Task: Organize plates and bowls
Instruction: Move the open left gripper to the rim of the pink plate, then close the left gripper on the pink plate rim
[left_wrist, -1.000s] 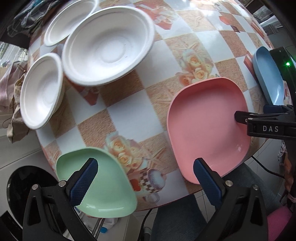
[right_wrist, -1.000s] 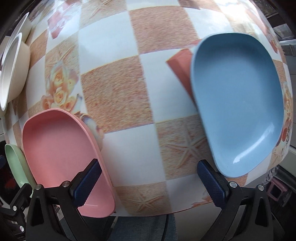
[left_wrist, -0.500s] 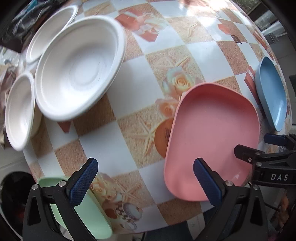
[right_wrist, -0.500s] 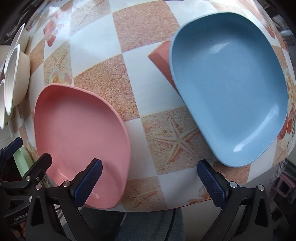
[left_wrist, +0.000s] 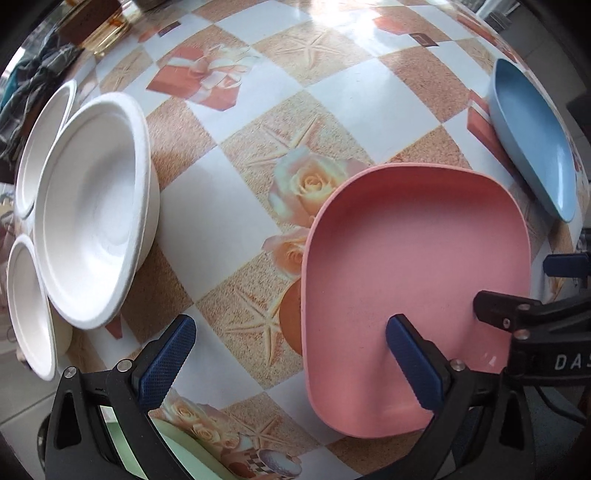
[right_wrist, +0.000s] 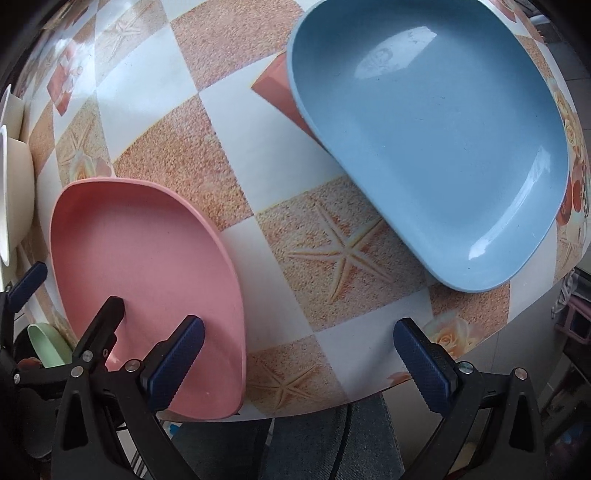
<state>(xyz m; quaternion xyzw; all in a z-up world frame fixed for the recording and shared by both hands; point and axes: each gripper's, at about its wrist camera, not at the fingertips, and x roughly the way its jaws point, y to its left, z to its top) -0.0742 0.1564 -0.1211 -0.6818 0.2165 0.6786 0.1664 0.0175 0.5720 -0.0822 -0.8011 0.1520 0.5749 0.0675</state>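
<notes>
A pink plate (left_wrist: 413, 288) lies near the table's front edge, with a blue plate (left_wrist: 532, 147) to its right. Three white bowls crowd the left: a large bowl (left_wrist: 92, 236) and two smaller ones (left_wrist: 40, 144) (left_wrist: 27, 306). A green plate (left_wrist: 177, 454) peeks out under my left gripper (left_wrist: 290, 325), which is open, its right finger over the pink plate. My right gripper (right_wrist: 299, 328) is open, between the pink plate (right_wrist: 140, 277) and the blue plate (right_wrist: 436, 147). Its left finger hangs over the pink plate's near corner.
The table wears a checkered cloth (left_wrist: 362, 107) with roses and starfish. A glass of amber liquid (left_wrist: 99, 33) and crumpled fabric (left_wrist: 29, 85) sit at the far left. A grey chair seat (right_wrist: 314, 443) shows below the front edge.
Both grippers have moved forward over the table. The pink plate now lies under the left gripper's right finger, the green plate has slipped to the bottom edge, and the blue plate looms larger.
</notes>
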